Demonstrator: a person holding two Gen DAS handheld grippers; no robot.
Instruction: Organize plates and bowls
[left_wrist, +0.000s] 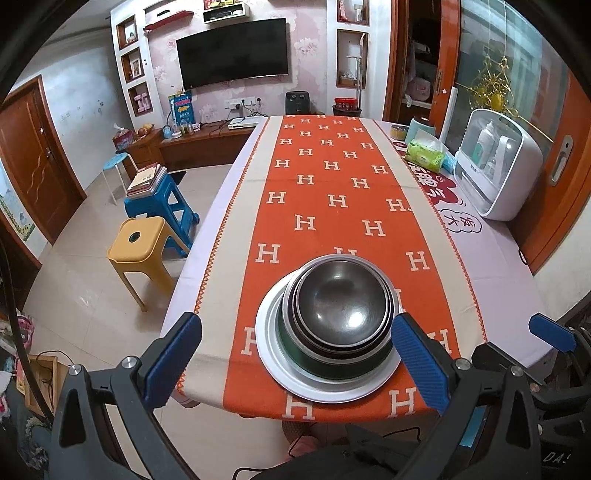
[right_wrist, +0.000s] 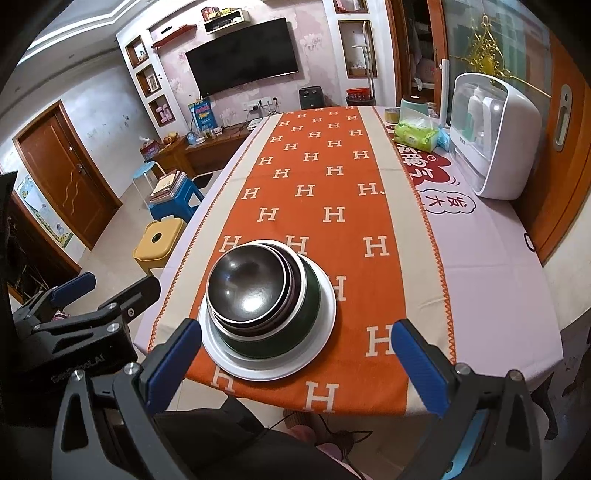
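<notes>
Left wrist view: stack of dark nested metal bowls (left_wrist: 341, 314) resting on a round white plate (left_wrist: 325, 384) at the near end of an orange table runner patterned with white H letters (left_wrist: 325, 184), which lies lengthwise on the long table (left_wrist: 498, 258). The left gripper (left_wrist: 295, 360) is spread wide, its blue-padded fingers (left_wrist: 173, 354) flanking the stack from the near side; the right-hand pad lies just beside the plate rim, and whether it touches cannot be told. Nothing is pinched. At far right on the table stand a white domed appliance (left_wrist: 498, 166) and a green tissue pack (left_wrist: 424, 155). A yellow plastic stool (left_wrist: 138, 247) stands on the floor to the left.

Right wrist view: the same bowl stack (right_wrist: 255, 295) on the white plate (right_wrist: 258, 369) lies left of centre, near the table's near edge. The right gripper (right_wrist: 295, 365) is likewise spread, holding nothing; its left blue pad (right_wrist: 173, 362) is just beside the plate rim. The left gripper (right_wrist: 74, 288) shows at the left edge, apart from the stack.
</notes>
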